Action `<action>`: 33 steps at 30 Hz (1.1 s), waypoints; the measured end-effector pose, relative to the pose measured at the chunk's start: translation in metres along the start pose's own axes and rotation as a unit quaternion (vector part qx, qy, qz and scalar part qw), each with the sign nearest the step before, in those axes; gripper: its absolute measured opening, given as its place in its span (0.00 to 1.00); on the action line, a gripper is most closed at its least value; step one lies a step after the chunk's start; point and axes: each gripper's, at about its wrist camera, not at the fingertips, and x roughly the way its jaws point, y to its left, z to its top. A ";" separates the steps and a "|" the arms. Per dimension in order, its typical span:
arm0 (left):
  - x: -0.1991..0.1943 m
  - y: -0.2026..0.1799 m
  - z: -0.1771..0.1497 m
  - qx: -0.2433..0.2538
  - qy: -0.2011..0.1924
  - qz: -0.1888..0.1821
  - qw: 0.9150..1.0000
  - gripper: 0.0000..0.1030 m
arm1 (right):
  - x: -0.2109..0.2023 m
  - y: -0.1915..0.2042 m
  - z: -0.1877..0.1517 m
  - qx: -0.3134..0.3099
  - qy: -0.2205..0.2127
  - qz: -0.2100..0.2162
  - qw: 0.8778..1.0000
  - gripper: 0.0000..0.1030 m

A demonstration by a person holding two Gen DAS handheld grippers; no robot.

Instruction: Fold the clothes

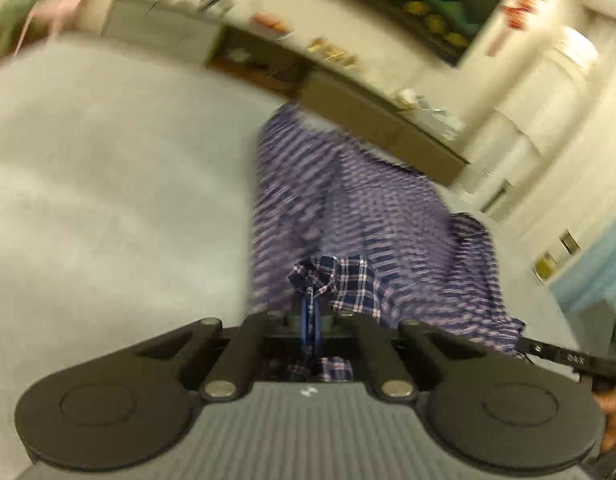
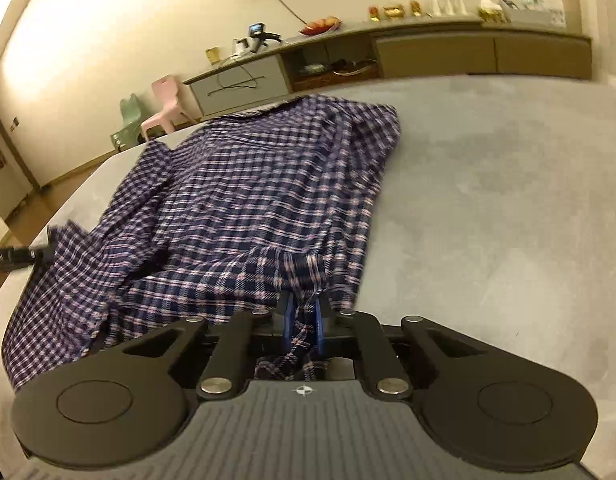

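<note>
A navy, white and pink plaid shirt (image 2: 244, 184) lies spread and rumpled on a grey carpeted surface (image 2: 487, 208). My right gripper (image 2: 302, 316) is shut on a bunched fold of the shirt at its near edge. In the left wrist view, which is blurred by motion, my left gripper (image 1: 309, 312) is shut on another bunched part of the same shirt (image 1: 359, 208), which stretches away from it. The left gripper's tip also shows at the left edge of the right wrist view (image 2: 16, 258), and the right gripper's tip shows at the right edge of the left wrist view (image 1: 563, 356).
A long low cabinet (image 2: 427, 52) with small items on top runs along the far wall. A pink chair (image 2: 168, 104) and a green chair (image 2: 128, 120) stand at the back left. The grey surface extends to the right of the shirt.
</note>
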 end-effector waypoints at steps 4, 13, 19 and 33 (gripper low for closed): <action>-0.026 -0.011 0.004 0.006 -0.021 0.035 0.999 0.22 | -0.005 0.012 0.004 -0.027 0.005 -0.027 0.999 0.14; -0.054 -0.063 -0.063 0.153 0.012 0.069 0.986 0.24 | -0.071 0.066 -0.043 -0.153 -0.024 0.030 0.988 0.35; -0.078 -0.064 -0.099 0.165 0.023 0.074 0.983 0.26 | -0.060 0.060 -0.073 -0.165 0.030 0.018 0.986 0.35; -0.085 -0.060 -0.063 0.182 0.075 0.067 0.978 0.26 | -0.050 0.053 -0.037 -0.194 0.089 0.018 0.977 0.45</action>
